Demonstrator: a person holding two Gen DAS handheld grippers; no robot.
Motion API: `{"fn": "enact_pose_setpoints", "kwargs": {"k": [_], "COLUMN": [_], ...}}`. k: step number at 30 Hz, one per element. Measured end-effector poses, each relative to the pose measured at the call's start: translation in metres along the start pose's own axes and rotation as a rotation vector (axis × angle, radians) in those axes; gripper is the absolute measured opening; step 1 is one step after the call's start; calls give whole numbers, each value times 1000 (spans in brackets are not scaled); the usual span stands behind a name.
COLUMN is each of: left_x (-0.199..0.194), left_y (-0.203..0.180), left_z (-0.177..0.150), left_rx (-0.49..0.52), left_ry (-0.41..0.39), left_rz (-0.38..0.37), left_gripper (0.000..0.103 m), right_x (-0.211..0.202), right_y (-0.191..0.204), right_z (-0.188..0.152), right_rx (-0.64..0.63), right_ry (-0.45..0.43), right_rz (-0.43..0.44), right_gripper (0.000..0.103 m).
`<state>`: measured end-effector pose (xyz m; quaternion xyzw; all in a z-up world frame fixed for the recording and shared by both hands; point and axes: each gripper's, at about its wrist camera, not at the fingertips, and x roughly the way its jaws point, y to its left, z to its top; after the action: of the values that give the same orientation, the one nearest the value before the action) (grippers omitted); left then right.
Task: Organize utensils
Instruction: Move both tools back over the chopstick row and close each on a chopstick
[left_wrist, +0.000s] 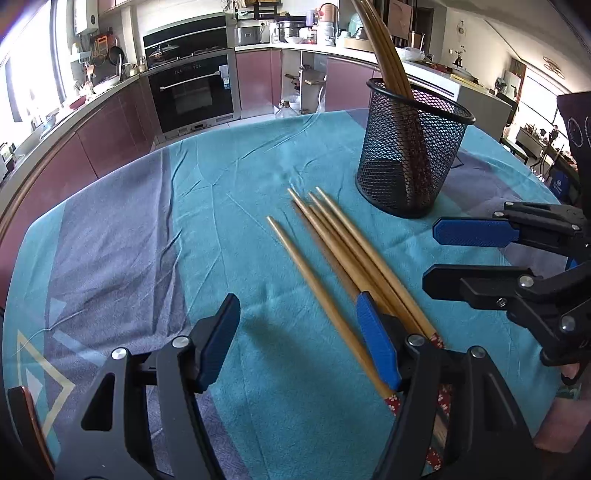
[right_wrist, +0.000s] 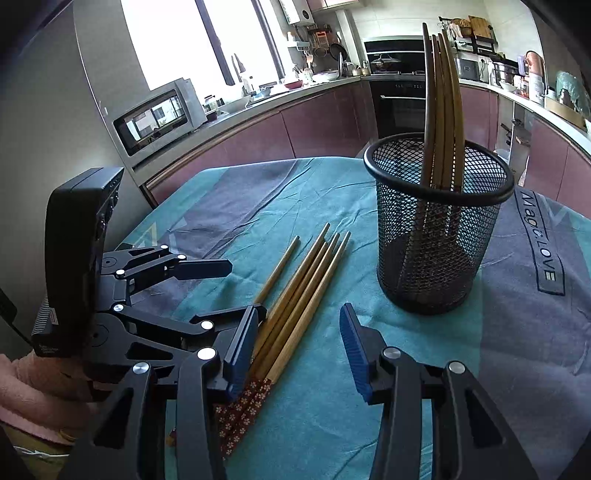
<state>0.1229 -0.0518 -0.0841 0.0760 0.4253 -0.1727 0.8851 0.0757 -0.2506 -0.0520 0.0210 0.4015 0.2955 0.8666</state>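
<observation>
Though loose, chopsticks (left_wrist: 343, 251) tips toward holder (left_wrist: 410, 155)

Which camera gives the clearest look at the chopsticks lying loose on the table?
The left wrist view: the loose chopsticks fan out there, the single one apart from the bunch, tips unobstructed. In the right wrist view the same chopsticks show too, with their red flowered ends, but the left gripper covers part of the single one.

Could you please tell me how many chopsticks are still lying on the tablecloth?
5: one lone chopstick lies left of a bunch of four, beside the mesh holder. More stand inside it.
</observation>
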Motion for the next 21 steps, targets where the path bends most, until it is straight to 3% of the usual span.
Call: {"fn": "enact_pose_setpoints", "kwargs": {"k": [13,21], "left_x": [-2,-1], "left_y": [8,6], "left_z": [-5,-8], "left_rx": [-44,-45], "left_ry": [10,11], "left_rz": [-48,-42], "left_gripper": [59,59], "right_x": [20,24], "right_y": [6,7], "right_z": [-8,-9], "right_rx": [11,4], "right_ry": [57,67], "right_rz": [-44,-69], "right_gripper": [31,31]}}
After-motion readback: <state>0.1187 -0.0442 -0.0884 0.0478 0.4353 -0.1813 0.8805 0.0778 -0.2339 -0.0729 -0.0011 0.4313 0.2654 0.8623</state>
